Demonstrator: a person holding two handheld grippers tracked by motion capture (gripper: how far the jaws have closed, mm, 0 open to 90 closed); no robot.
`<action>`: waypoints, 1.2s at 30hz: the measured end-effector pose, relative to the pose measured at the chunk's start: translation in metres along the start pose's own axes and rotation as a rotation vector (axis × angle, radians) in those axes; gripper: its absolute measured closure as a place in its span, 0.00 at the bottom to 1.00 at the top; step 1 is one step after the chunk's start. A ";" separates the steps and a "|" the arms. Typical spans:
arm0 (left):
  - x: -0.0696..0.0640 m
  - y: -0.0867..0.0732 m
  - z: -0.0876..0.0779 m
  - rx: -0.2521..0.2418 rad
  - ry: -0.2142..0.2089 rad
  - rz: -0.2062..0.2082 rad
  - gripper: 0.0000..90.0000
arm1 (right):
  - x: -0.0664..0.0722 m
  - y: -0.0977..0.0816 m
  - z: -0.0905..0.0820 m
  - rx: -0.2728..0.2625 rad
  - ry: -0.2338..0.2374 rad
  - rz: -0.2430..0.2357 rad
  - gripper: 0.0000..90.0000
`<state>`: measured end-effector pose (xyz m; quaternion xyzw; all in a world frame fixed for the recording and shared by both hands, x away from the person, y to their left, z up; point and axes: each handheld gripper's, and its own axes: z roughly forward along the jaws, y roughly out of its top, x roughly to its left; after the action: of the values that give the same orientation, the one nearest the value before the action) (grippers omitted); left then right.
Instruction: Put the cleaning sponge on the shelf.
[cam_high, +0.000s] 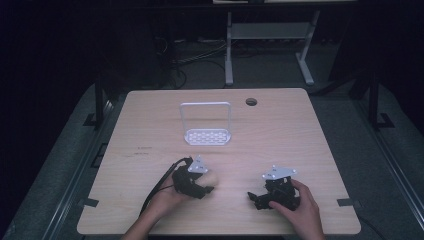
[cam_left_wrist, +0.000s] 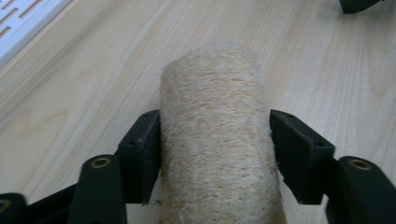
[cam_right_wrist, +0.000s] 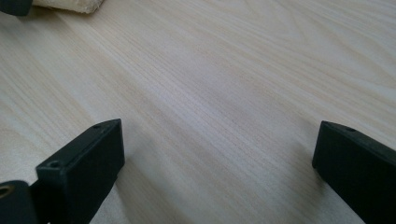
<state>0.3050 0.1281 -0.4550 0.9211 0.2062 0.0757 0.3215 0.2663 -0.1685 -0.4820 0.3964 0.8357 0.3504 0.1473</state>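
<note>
Progress is judged to be at the grasp stage: the loofah roll (cam_left_wrist: 219, 140) is pinched at its sides between the jaws of the left claw (cam_high: 202, 186), low over the near part of the surface (cam_high: 310, 150), while the carrying and the placing are judged to be left. The right claw (cam_high: 256, 199) is held spread with nothing between its jaws, near the roll's end. Farther off, the white perforated rack (cam_high: 206, 135) stands at mid-surface, well apart from the roll and with nothing on it. Counted: 1 roll, 2 claws, 1 rack, 1 cable hole (cam_high: 251, 102) at the far edge.
</note>
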 end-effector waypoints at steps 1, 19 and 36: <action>0.000 0.000 0.000 -0.003 -0.001 -0.001 0.43 | 0.000 0.000 0.000 0.000 0.000 0.000 0.02; 0.004 -0.002 -0.007 -0.023 -0.011 -0.025 0.46 | 0.000 0.000 0.000 0.000 0.000 0.000 0.02; 0.015 -0.003 -0.019 -0.052 0.000 -0.055 0.46 | 0.000 0.000 0.000 0.000 0.000 0.001 0.02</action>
<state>0.3121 0.1476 -0.4421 0.9064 0.2296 0.0722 0.3472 0.2663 -0.1685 -0.4820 0.3968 0.8356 0.3504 0.1469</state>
